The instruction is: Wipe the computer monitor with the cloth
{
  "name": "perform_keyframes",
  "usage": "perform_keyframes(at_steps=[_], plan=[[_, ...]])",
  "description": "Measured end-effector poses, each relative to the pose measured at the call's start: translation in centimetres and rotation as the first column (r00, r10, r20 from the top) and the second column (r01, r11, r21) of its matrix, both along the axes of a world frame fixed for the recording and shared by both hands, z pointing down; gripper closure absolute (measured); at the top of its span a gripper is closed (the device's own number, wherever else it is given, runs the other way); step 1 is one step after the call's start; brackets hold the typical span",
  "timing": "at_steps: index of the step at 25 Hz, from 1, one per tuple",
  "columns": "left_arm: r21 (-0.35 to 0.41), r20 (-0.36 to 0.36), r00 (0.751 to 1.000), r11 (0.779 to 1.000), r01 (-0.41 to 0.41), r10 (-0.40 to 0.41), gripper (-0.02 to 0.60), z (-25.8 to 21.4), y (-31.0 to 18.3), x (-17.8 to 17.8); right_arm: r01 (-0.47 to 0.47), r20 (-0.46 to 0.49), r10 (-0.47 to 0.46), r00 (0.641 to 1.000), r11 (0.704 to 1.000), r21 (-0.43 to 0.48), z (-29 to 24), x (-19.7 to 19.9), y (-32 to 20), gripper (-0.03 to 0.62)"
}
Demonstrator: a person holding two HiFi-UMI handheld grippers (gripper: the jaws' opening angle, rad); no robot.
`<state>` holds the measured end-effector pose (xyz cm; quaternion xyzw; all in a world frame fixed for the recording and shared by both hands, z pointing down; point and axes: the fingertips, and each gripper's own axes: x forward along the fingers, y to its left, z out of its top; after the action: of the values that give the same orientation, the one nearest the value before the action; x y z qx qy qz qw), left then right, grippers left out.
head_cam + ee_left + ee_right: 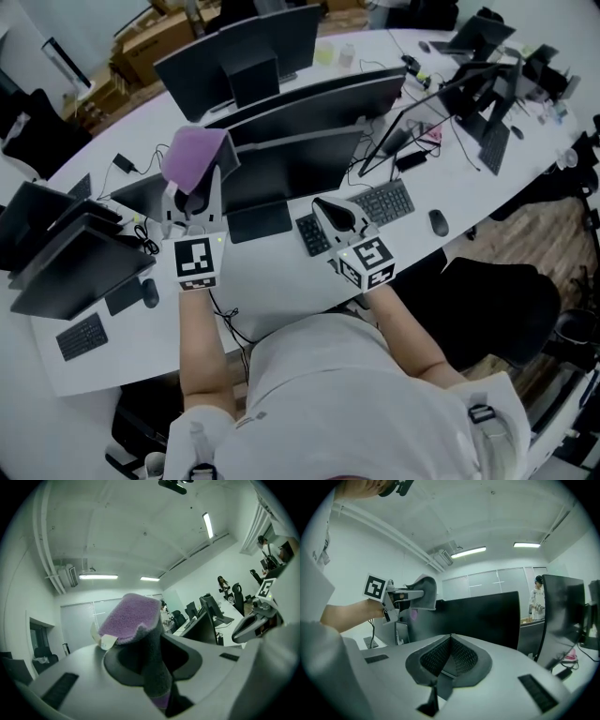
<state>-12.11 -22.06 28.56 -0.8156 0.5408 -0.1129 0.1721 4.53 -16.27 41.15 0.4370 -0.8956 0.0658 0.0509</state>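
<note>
A purple cloth [195,155] is pinched in my left gripper [192,201], which is shut on it; the cloth [133,620] sticks up out of the jaws, raised in front of the left part of the dark monitor [300,155]. My right gripper [336,214] is shut with nothing in it, held above the desk just in front of the monitor's lower right side. In the right gripper view the black monitor screen [487,618] fills the middle and the left gripper [417,592] with the cloth shows at its left edge.
A keyboard [361,214] and mouse [438,222] lie on the white desk [272,277] below the monitor. More monitors [239,52] stand behind, and others [56,253] at left. A black chair [497,305] is at right. People [222,584] stand far off.
</note>
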Motion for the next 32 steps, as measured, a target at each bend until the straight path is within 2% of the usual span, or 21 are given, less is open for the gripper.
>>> perform_keyframes(at_steps=[6,12,16,24,32], plan=[[-0.054,0.034,0.999,0.998,-0.03,0.032,0.486,1.8,-1.5,1.5,-0.04,-0.006,0.04,0.999,0.999,-0.013,0.5,1.1,0.4,0.585],[-0.091,-0.03,0.998,0.994,-0.06,0.057,0.486,2.3,-2.2,2.4,-0.065,-0.02,0.064,0.998,0.998,-0.028,1.1,2.1,1.3,0.585],[-0.097,-0.031,0.996,0.992,-0.08,0.078,0.486,2.5,-2.2,3.4,-0.081,-0.023,0.081,0.996,0.996,-0.033,1.3,2.8,1.8,0.585],[-0.104,0.002,0.992,0.987,-0.126,0.127,0.486,2.9,-2.4,7.2,-0.115,-0.026,0.114,0.993,0.993,-0.037,1.5,4.9,2.8,0.585],[-0.135,-0.012,0.984,0.975,-0.177,0.177,0.486,3.6,-2.7,11.4,-0.157,-0.029,0.156,0.987,0.987,-0.042,1.7,7.9,3.6,0.585]])
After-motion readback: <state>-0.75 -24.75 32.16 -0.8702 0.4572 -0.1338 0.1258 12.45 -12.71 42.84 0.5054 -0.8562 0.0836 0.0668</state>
